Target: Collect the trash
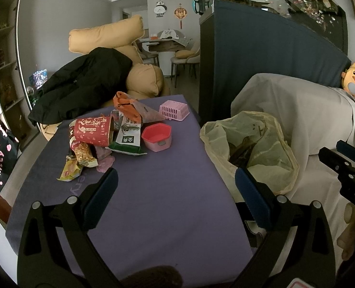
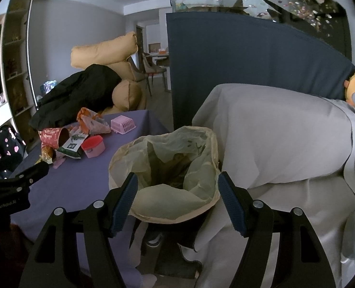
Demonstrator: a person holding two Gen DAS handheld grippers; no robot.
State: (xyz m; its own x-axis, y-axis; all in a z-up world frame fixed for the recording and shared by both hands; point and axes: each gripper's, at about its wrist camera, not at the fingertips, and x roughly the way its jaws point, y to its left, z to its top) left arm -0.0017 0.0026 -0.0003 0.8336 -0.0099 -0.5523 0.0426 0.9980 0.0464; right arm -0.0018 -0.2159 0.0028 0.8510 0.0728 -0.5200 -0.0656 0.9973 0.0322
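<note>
A bin lined with a pale yellow trash bag (image 2: 164,182) is seen just beside the right edge of a table covered in purple cloth (image 1: 153,192); the bag's mouth is held wide, and dark crumpled scraps are seen at its bottom. The right gripper (image 2: 177,196) is held above the near rim of the bag, its jaws spread wide with nothing between them. The left gripper (image 1: 176,192) is held over the bare near part of the cloth, its jaws likewise spread and empty.

The trash is heaped at the far left of the table: a red paper cup (image 1: 92,130) is laid on its side, its open mouth turned to the right, and what is inside cannot be told. A green-and-white snack packet (image 1: 127,139) is leaned against it, an orange wrapper (image 1: 127,105) is piled behind, and yellow wrappers (image 1: 69,171) are spread in front. A pink hexagonal tub (image 1: 157,136) stands upright and appears empty. A pink slatted basket (image 1: 174,110) is set farther back; its contents are not visible.
</note>
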